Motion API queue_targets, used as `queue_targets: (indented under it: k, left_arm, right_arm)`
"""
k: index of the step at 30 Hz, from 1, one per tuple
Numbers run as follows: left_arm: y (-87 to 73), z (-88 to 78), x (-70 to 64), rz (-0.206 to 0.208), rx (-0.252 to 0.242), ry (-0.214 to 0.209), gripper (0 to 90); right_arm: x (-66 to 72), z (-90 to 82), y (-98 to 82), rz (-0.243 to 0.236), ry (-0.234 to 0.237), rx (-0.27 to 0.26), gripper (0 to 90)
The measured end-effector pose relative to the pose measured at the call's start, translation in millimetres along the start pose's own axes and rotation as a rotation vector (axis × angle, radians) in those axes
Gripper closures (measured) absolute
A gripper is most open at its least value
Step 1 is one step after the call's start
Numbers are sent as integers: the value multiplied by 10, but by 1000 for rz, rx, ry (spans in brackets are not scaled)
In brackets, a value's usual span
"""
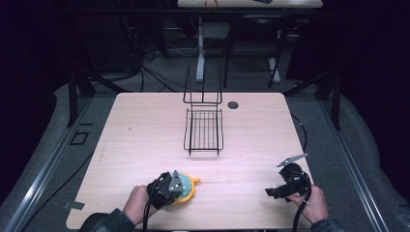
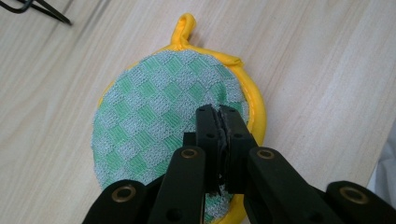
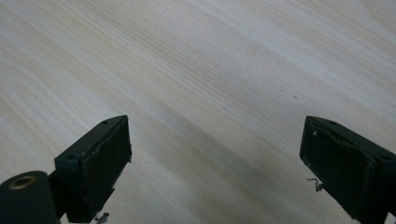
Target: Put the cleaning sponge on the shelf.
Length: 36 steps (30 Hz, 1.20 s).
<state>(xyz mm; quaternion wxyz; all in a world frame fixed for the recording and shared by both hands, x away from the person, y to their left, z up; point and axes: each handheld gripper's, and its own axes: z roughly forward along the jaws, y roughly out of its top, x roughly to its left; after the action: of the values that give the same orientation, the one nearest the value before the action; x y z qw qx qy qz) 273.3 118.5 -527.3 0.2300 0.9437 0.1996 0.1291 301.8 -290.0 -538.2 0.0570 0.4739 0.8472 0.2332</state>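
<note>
The left gripper [image 1: 180,186] sits at the near left of the table [image 1: 145,125], held in the person's left hand [image 1: 138,203]. Its jaws are pressed together, with almost no gap. In the left gripper view the left gripper [image 2: 219,114] has its jaw tips over the right half of a round pot holder [image 2: 154,121]. Whether cloth is pinched between the jaws cannot be told.

The pot holder [image 1: 188,189] lies flat on the table near the front edge, partly under the left gripper. Its face is a green and grey check; its border is yellow, with a yellow loop [image 2: 184,28] at the far edge.

The right gripper [image 1: 270,192] is at the near right of the table, held in the right hand [image 1: 312,203], well apart from the pot holder. In the right gripper view the right gripper [image 3: 215,168] has its jaws spread wide over bare wood, with nothing between them.

A black wire rack [image 1: 204,128] stands at the table centre, beyond both grippers. A dark round hole [image 1: 233,105] lies in the tabletop just right of the rack's back.
</note>
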Motion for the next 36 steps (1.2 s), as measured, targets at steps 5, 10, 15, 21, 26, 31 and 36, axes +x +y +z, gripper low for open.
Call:
queue_targets:
  k: [5, 10, 15, 21, 26, 31, 36]
  left_arm:
    - [0, -50, 19, -4, -11, 4, 880]
    - [1, -81, 26, -6, -16, 9, 879]
    - [-5, -103, 46, -12, -15, 11, 879]
    - [1, -157, 65, -20, -20, 30, 878]
    - [8, -209, 82, -24, -30, 51, 878]
    - [15, -255, 106, -36, -43, 60, 878]
    - [19, -310, 142, -40, -54, 76, 878]
  right_arm:
    - [-1, 3, -2, 3, 7, -11, 78]
    - [-2, -3, -2, 1, 8, -9, 72]
    - [-10, 4, -5, -10, -5, -2, 56]
    - [-11, 3, -6, -10, -6, -5, 49]
    - [-13, 2, -4, -6, 3, -2, 25]
    - [-24, 9, -7, -4, -4, 6, 14]
    - [-21, 17, -7, -3, 2, 3, 9]
